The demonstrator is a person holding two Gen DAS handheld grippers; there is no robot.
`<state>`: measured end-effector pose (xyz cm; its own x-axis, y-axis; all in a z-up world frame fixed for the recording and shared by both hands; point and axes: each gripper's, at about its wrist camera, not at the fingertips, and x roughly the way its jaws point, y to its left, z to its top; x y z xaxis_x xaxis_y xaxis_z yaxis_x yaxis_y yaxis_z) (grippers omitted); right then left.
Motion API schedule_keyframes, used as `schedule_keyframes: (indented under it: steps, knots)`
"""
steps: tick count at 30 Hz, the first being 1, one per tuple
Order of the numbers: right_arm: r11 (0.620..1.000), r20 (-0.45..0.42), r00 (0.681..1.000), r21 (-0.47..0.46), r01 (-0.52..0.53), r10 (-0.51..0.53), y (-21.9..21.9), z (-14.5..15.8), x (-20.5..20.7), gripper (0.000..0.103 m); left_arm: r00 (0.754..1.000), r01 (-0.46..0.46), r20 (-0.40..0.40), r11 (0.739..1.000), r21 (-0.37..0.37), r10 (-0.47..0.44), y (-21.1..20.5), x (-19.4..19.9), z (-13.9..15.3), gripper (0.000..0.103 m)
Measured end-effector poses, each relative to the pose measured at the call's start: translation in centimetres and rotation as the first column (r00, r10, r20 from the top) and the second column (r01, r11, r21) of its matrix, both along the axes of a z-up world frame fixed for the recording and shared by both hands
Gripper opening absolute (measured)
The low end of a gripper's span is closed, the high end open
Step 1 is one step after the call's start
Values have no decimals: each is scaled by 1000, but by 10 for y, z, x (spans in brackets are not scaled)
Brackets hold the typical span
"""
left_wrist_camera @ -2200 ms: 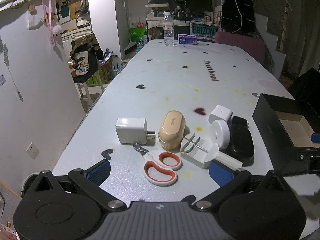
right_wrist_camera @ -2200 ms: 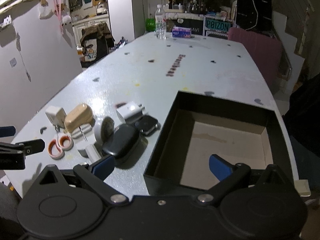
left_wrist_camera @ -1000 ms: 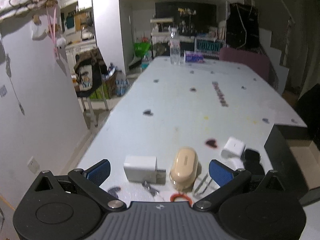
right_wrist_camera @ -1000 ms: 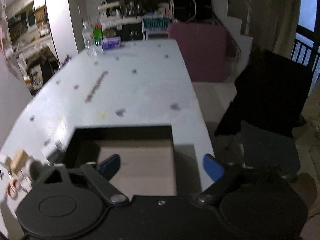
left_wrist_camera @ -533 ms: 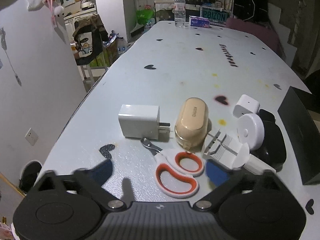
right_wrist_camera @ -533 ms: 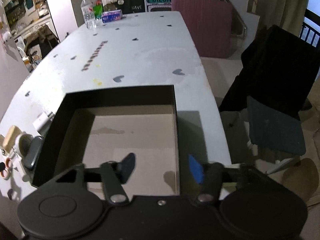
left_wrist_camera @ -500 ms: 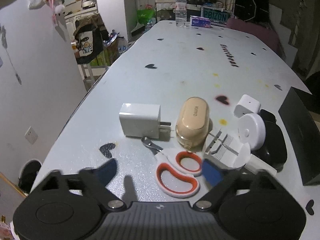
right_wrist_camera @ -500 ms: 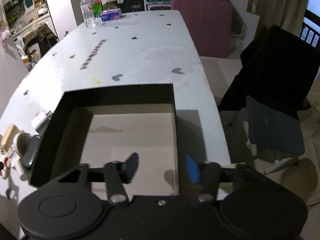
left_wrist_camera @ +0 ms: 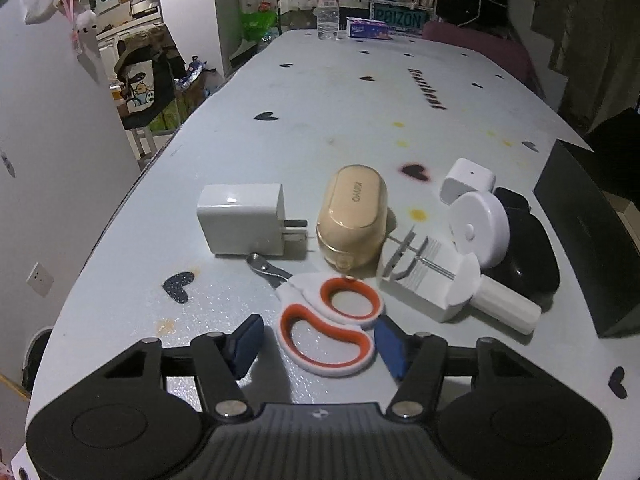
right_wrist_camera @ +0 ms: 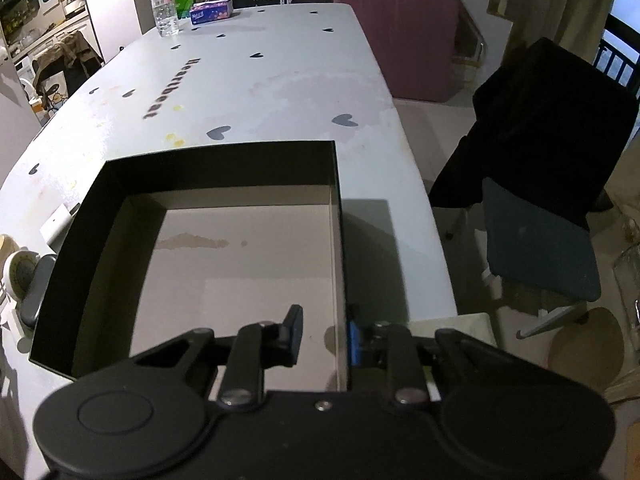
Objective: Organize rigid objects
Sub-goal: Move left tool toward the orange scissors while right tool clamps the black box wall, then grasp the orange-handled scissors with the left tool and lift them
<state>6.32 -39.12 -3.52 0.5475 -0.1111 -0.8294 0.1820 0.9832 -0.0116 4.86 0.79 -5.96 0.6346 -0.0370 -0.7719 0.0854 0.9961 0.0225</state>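
Both tongs are narrowing: left tongs (left_wrist_camera: 316, 346) straddling scissors (left_wrist_camera: 326, 330) unpinched; right tongs (right_wrist_camera: 323, 332) bracketing box wall (right_wrist_camera: 339, 280), steadying it.

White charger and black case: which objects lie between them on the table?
In the left wrist view, the beige case and the white round device lie between the white charger and the black case.

Both wrist views look low along the table (left_wrist_camera: 340, 92), sharing the black box (right_wrist_camera: 216, 168).

left gripper (left_wrist_camera: 316, 342) | black body; blue pads; silver screws | right gripper (right_wrist_camera: 324, 334) alike
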Motion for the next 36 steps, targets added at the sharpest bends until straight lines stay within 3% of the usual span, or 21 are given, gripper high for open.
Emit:
schedule_keyframes:
  steps: [1, 3, 10, 18, 23, 36]
  knots:
    - [1000, 0, 1000, 0, 0, 0, 0, 0, 0, 24, 1000, -1, 4, 1000, 3, 1, -1, 0, 0, 63]
    - [1000, 0, 1000, 0, 2, -2, 0, 0, 0, 24, 1000, -4, 3, 1000, 8, 4, -1, -1, -2, 73]
    - [1000, -11, 1000, -4, 11, -11, 0, -1, 3, 22, 1000, 27, -7, 1000, -1, -27, 0, -6, -2, 75]
    - [1000, -5, 1000, 0, 29, -29, -4, -3, 2, 14, 1000, 9, 17, 1000, -2, -8, 1, 0, -2, 56]
    - [999, -5, 999, -14, 33, -33, -5, -3, 2, 5, 1000, 12, 21, 1000, -2, -12, 0, 0, -1, 55]
    - [999, 15, 999, 6, 47, -47, -8, -2, -1, 5, 997, -14, 72, 995, -96, 21, 12, -30, 16, 55]
